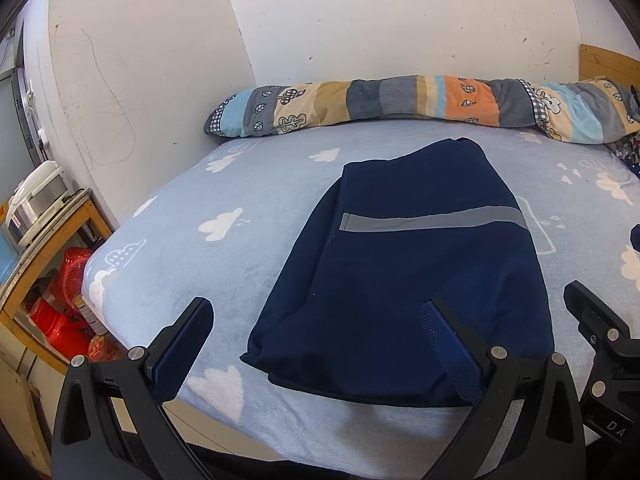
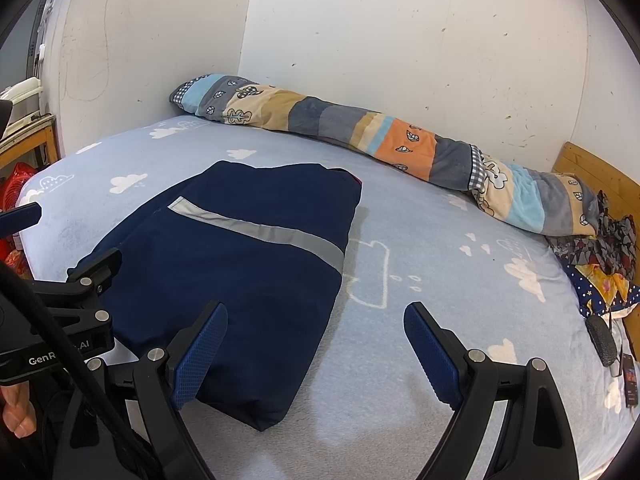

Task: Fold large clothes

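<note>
A scuffed white wall [image 1: 360, 20] meets in a corner behind a bed covered by a pale blue sheet printed with white clouds [image 1: 224, 184]. Along the far edge of the bed, against the wall, lies a long rolled patchwork blanket in blue, grey, tan and orange [image 1: 400, 100]. A folded navy blue garment with a grey reflective stripe [image 1: 404, 272] lies flat on the sheet near the bed's near edge, roughly in the middle. The left gripper [image 1: 316, 344] hovers at the garment's near edge with its fingers spread wide, holding nothing. The right gripper [image 2: 316, 348] hangs over the garment's near right corner, fingers likewise spread and empty. At the far left a wooden shelf [image 1: 52, 232] carries a white appliance [image 1: 36, 200], with red plastic baskets [image 1: 64, 300] below.
</note>
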A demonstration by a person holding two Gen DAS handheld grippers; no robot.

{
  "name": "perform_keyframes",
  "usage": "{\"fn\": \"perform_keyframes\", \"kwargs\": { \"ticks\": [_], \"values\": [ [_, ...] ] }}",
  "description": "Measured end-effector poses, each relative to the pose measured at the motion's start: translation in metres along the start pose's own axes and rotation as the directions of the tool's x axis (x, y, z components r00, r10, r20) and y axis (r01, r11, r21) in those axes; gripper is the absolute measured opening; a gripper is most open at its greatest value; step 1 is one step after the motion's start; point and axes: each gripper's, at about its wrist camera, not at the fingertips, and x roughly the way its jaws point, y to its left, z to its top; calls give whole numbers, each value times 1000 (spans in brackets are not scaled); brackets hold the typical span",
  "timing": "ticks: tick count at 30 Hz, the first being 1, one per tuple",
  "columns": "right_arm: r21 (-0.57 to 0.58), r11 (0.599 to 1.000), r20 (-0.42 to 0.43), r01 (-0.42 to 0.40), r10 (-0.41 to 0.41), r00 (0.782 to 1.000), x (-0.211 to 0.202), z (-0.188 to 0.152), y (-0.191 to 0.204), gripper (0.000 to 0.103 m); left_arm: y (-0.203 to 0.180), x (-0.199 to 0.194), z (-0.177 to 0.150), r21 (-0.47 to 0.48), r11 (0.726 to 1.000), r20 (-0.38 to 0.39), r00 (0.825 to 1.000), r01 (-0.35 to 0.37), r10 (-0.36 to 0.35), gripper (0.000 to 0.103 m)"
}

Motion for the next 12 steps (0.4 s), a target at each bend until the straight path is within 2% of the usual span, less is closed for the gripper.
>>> {"fn": "perform_keyframes", "kwargs": {
  "ticks": [5,12],
  "values": [
    [1,1000,-1,1,-1,1000,-1,0,0,93,-1,-2,0,3,1000,3,1000,-5,5,103],
    [12,1000,2,0,0,1000,-2,1,-1,93,1,-3,-1,-13,999,-4,999,39,-39,103]
  ]
}}
